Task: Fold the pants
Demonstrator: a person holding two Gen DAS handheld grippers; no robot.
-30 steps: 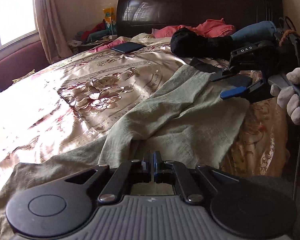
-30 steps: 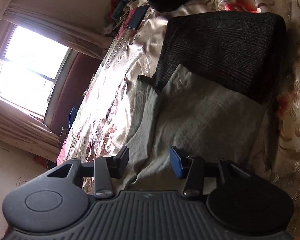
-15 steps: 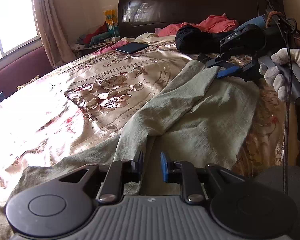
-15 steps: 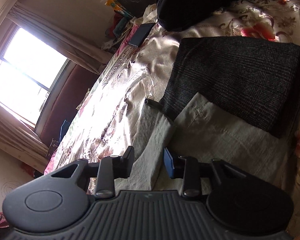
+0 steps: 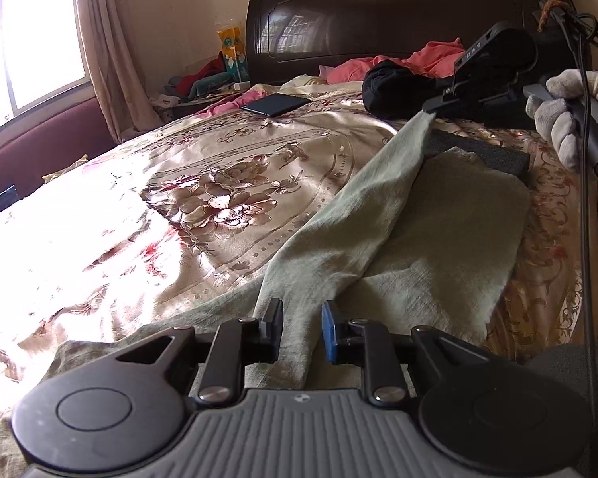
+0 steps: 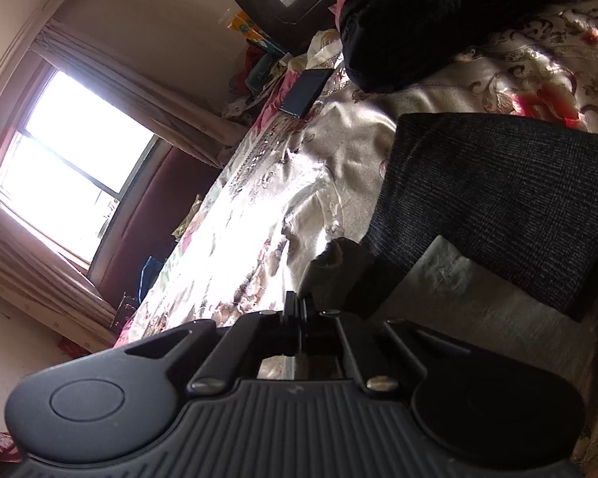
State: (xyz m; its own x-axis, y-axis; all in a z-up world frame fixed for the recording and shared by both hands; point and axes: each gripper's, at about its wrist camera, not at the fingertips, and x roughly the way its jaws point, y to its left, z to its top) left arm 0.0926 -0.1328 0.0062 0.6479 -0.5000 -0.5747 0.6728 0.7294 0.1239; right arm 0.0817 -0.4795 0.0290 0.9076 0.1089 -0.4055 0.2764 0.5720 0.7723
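Pants (image 5: 430, 235) lie on the floral bedspread (image 5: 227, 183). Since a second ago the left gripper (image 5: 301, 332) has opened, while the right gripper (image 5: 430, 109) has closed on one leg's hem, lifting it; the pinched cloth is hidden in the right view.

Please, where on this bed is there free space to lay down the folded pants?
Free: the floral bedspread between the window side and the grey-green pants, below the dark phone. Crowded: the headboard end with black clothes, pink clothes and the dark folded garment.
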